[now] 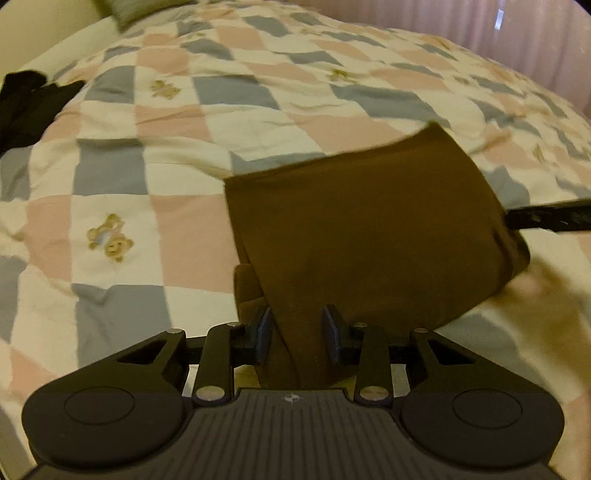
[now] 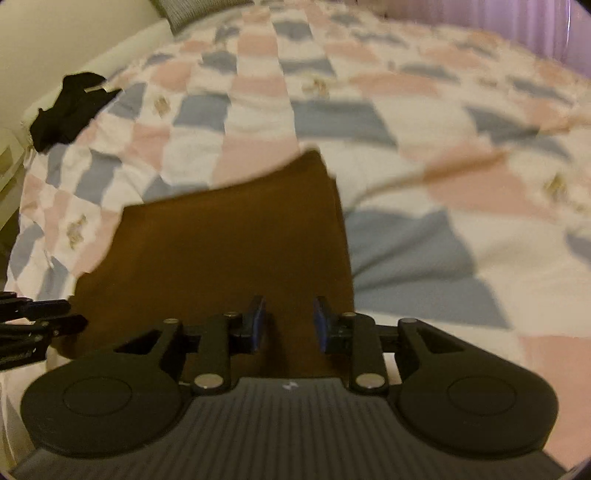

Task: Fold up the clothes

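Observation:
A folded brown garment [image 1: 365,214] lies on the checked quilt [image 1: 147,155] and also shows in the right wrist view [image 2: 229,240]. My left gripper [image 1: 297,334] has its blue pads on either side of a bunched brown fold at the garment's near left corner. My right gripper [image 2: 289,323] sits over the garment's near right edge, with brown cloth between its parted blue pads. The right gripper's black fingers [image 1: 550,218] enter the left wrist view at the garment's right side. The left gripper's fingers [image 2: 37,317] show at the left in the right wrist view.
A black garment [image 1: 26,103] lies crumpled at the bed's far left edge, also in the right wrist view [image 2: 70,110]. A grey pillow [image 1: 129,11] sits at the head. A pink curtain [image 1: 461,22] hangs behind the bed, with a cream wall at the left.

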A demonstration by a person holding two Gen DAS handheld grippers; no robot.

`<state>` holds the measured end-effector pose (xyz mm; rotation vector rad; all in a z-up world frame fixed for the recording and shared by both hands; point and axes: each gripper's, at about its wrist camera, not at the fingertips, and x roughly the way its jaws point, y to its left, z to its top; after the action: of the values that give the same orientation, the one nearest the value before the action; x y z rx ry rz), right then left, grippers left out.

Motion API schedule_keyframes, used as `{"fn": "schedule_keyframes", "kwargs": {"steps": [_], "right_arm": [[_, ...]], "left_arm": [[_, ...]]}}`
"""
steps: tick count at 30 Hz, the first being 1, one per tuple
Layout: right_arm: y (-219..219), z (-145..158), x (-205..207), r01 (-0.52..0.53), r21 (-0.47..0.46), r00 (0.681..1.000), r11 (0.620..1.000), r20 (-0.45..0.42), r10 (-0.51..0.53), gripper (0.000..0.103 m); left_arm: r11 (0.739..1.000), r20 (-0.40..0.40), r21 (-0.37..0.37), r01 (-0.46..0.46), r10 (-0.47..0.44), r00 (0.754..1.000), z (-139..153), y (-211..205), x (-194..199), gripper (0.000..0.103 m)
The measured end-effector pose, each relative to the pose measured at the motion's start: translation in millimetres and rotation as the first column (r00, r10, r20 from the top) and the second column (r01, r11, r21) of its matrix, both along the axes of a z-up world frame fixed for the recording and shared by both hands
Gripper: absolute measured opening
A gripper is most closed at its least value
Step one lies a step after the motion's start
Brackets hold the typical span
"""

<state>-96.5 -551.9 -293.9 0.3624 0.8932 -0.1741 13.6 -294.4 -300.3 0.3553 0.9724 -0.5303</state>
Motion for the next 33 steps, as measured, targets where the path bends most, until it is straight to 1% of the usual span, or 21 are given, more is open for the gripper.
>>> {"fn": "schedule_keyframes", "kwargs": {"steps": [1, 5, 7, 9, 13, 18, 20, 25, 29, 33], "right_arm": [[2, 6, -8, 0.013, 0.021, 1.0, 1.0, -0.013, -0.013, 0.039], [12, 29, -42, 0.073, 0.12, 0.996, 0.99, -0.056, -0.067, 0.041], [21, 43, -61, 0.102, 0.16, 0.994, 0.982, -0.054, -0.095, 0.044], [32, 59, -78, 0.109, 0.18, 0.994, 0.978, -0.04, -0.104, 0.047], [52, 93, -107, 0.092, 0.181, 0.996, 0.979, -0.013, -0.091, 0.051], [73, 134, -133, 0.066, 0.138, 0.998, 0.988, -0.003, -0.066, 0.062], [81, 146, -142, 0.057, 0.131, 0.998, 0.99, 0.002, -0.057, 0.063], [97, 168, -162, 0.03, 0.122, 0.999, 0.992, 0.023, -0.033, 0.067], [102, 175, -173, 0.024, 0.125, 0.999, 0.992, 0.031, -0.028, 0.067], [102, 175, -178, 0.029, 0.13, 0.999, 0.991, 0.027, -0.033, 0.067]], "left_arm": [[1.0, 0.0, 0.003, -0.014, 0.014, 1.0, 8, 0, -2, 0.035], [0.998, -0.013, 0.037, -0.06, 0.06, 0.998, 41, 0, -21, 0.035], [0.996, -0.022, 0.043, -0.079, 0.08, 0.997, 60, 2, -35, 0.036], [0.994, -0.02, 0.054, -0.091, 0.093, 0.996, 79, 5, -51, 0.038], [0.993, 0.006, 0.057, -0.1, 0.099, 0.995, 120, 15, -85, 0.044], [0.991, 0.037, 0.06, -0.12, 0.117, 0.992, 159, 28, -119, 0.048], [0.989, 0.055, 0.076, -0.125, 0.121, 0.991, 170, 33, -131, 0.052], [0.987, 0.068, 0.077, -0.142, 0.137, 0.988, 189, 43, -151, 0.052], [0.987, 0.088, 0.081, -0.141, 0.134, 0.987, 197, 46, -160, 0.053], [0.985, 0.103, 0.097, -0.141, 0.131, 0.986, 199, 45, -163, 0.054]]}}
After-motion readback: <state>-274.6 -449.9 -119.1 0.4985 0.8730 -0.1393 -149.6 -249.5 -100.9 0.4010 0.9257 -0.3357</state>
